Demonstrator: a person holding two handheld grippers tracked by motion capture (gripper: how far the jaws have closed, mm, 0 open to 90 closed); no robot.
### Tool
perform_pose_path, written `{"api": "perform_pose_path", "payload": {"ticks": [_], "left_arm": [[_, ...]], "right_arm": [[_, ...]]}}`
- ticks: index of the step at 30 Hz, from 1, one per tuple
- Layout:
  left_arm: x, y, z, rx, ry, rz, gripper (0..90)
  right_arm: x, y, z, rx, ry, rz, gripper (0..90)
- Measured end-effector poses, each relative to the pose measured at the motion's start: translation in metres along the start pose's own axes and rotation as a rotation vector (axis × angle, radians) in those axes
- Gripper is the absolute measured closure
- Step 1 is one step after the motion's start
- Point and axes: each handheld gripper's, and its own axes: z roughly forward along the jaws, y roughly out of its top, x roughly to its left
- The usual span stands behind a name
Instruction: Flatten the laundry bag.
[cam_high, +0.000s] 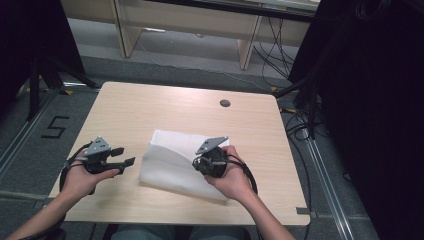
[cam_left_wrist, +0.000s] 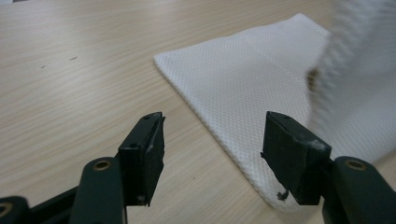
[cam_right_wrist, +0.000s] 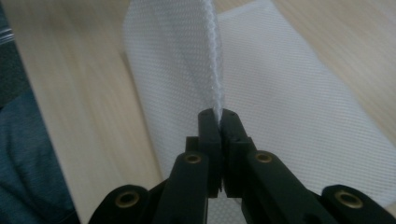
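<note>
A white textured cloth (cam_high: 167, 167) lies on the wooden table (cam_high: 165, 102), near the front middle. My right gripper (cam_high: 200, 164) hovers over the cloth's right half, held from the front. In the right gripper view the right gripper (cam_right_wrist: 218, 117) is shut on a raised edge of the cloth (cam_right_wrist: 187, 56), which hangs as a thin fold above the flat layer (cam_right_wrist: 303, 98). My left gripper (cam_high: 128, 155) sits just left of the cloth, open, jaws pointing at it. In the left gripper view, the left gripper (cam_left_wrist: 212, 140) has nothing between its jaws; the cloth (cam_left_wrist: 243, 88) lies ahead, its lifted part (cam_left_wrist: 355, 56) blurred.
A round cable hole (cam_high: 225, 103) marks the table's far side. Bare tabletop surrounds the cloth. A pale desk (cam_high: 190, 20) stands behind; dark curtains and cables (cam_high: 300, 125) flank the right. The floor at left carries a "5" mark (cam_high: 54, 127).
</note>
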Motion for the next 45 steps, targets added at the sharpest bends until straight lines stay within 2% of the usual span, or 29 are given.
{"api": "perform_pose_path", "payload": {"ticks": [2, 3, 4, 6, 7, 8, 10, 11, 12, 13, 14, 16, 19, 20, 21, 22, 25, 28, 29, 31, 33, 34, 35, 36, 37, 38, 43, 44, 45], "left_arm": [[0.0, -0.001, 0.001, 0.003, 0.004, -0.006, 38.4], [0.0, -0.001, 0.001, 0.002, -0.004, -0.007, 38.4], [-0.001, -0.001, 0.002, 0.004, -0.007, 0.001, 38.3], [-0.001, 0.0, 0.002, 0.005, -0.012, 0.01, 38.3], [-0.003, 0.0, 0.003, 0.001, -0.026, 0.01, 38.1], [-0.003, 0.0, 0.003, 0.001, -0.026, 0.01, 38.0], [-0.005, 0.0, 0.004, -0.003, -0.044, 0.024, 37.9], [-0.005, 0.0, 0.004, -0.003, -0.044, 0.024, 37.9], [-0.007, 0.0, 0.004, 0.0, -0.05, 0.028, 37.8], [-0.007, 0.0, 0.004, 0.0, -0.05, 0.028, 37.8], [-0.009, 0.0, 0.005, 0.0, -0.068, 0.038, 37.9], [-0.011, 0.0, 0.006, 0.0, -0.072, 0.042, 37.9], [-0.023, 0.0, 0.012, 0.023, -0.131, 0.065, 38.1], [-0.023, 0.0, 0.012, 0.023, -0.131, 0.065, 38.3], [-0.029, -0.001, 0.015, 0.044, -0.166, 0.091, 38.3], [-0.034, -0.001, 0.017, 0.047, -0.166, 0.101, 38.8], [-0.047, -0.002, 0.026, 0.078, -0.231, 0.15, 40.2], [-0.053, -0.004, 0.028, 0.097, -0.234, 0.15, 42.1], [-0.055, -0.006, 0.029, 0.115, -0.249, 0.152, 42.9], [-0.054, -0.006, 0.03, 0.12, -0.246, 0.167, 44.3], [-0.054, -0.01, 0.033, 0.176, -0.253, 0.154, 45.7], [-0.054, -0.01, 0.033, 0.176, -0.253, 0.154, 46.7], [-0.055, -0.011, 0.034, 0.182, -0.266, 0.165, 47.9], [-0.056, -0.014, 0.036, 0.21, -0.264, 0.186, 48.5], [-0.056, -0.014, 0.036, 0.21, -0.264, 0.186, 49.1], [-0.059, -0.015, 0.037, 0.231, -0.272, 0.2, 49.6], [-0.061, -0.016, 0.038, 0.251, -0.273, 0.224, 52.9], [-0.061, -0.017, 0.038, 0.268, -0.266, 0.24, 54.1], [-0.061, -0.017, 0.038, 0.268, -0.266, 0.24, 55.1]], "right_arm": [[0.003, -0.001, -0.001, 0.002, 0.011, -0.007, 89.7], [0.007, -0.002, -0.001, -0.002, 0.033, -0.031, 89.6], [0.018, -0.006, -0.002, 0.013, 0.056, -0.033, 89.6], [0.023, -0.008, 0.0, 0.017, 0.067, -0.047, 89.5], [0.034, -0.011, 0.001, 0.035, 0.105, -0.066, 89.4], [0.034, -0.011, 0.001, 0.035, 0.105, -0.066, 89.4], [0.047, -0.019, 0.005, 0.067, 0.143, -0.058, 89.4], [0.05, -0.021, 0.008, 0.07, 0.159, -0.077, 89.3], [0.052, -0.024, 0.009, 0.094, 0.168, -0.075, 89.3], [0.052, -0.024, 0.009, 0.094, 0.168, -0.075, 89.3], [0.056, -0.03, 0.015, 0.124, 0.183, -0.078, 89.2], [0.059, -0.036, 0.022, 0.149, 0.197, -0.081, 89.0], [0.062, -0.042, 0.03, 0.177, 0.219, -0.073, 88.6], [0.062, -0.042, 0.03, 0.177, 0.219, -0.073, 88.6], [0.063, -0.044, 0.032, 0.186, 0.222, -0.07, 88.2], [0.065, -0.046, 0.034, 0.206, 0.228, -0.062, 87.8], [0.069, -0.047, 0.035, 0.224, 0.251, -0.056, 84.7], [0.07, -0.046, 0.033, 0.226, 0.274, -0.04, 80.6], [0.07, -0.046, 0.031, 0.223, 0.295, -0.031, 75.1], [0.072, -0.045, 0.025, 0.217, 0.296, 0.007, 71.8], [0.073, -0.042, 0.018, 0.201, 0.296, -0.001, 68.7], [0.073, -0.042, 0.018, 0.201, 0.296, -0.001, 68.7], [0.073, -0.039, 0.01, 0.187, 0.296, 0.005, 66.0], [0.073, -0.038, 0.006, 0.184, 0.301, 0.012, 65.0], [0.072, -0.037, 0.004, 0.166, 0.303, 0.009, 64.2], [0.07, -0.036, 0.001, 0.157, 0.302, 0.007, 62.9], [0.064, -0.036, -0.007, 0.142, 0.294, 0.045, 63.1], [0.055, -0.039, -0.004, 0.14, 0.267, 0.061, 65.3], [0.055, -0.039, -0.004, 0.14, 0.267, 0.061, 65.3]]}}
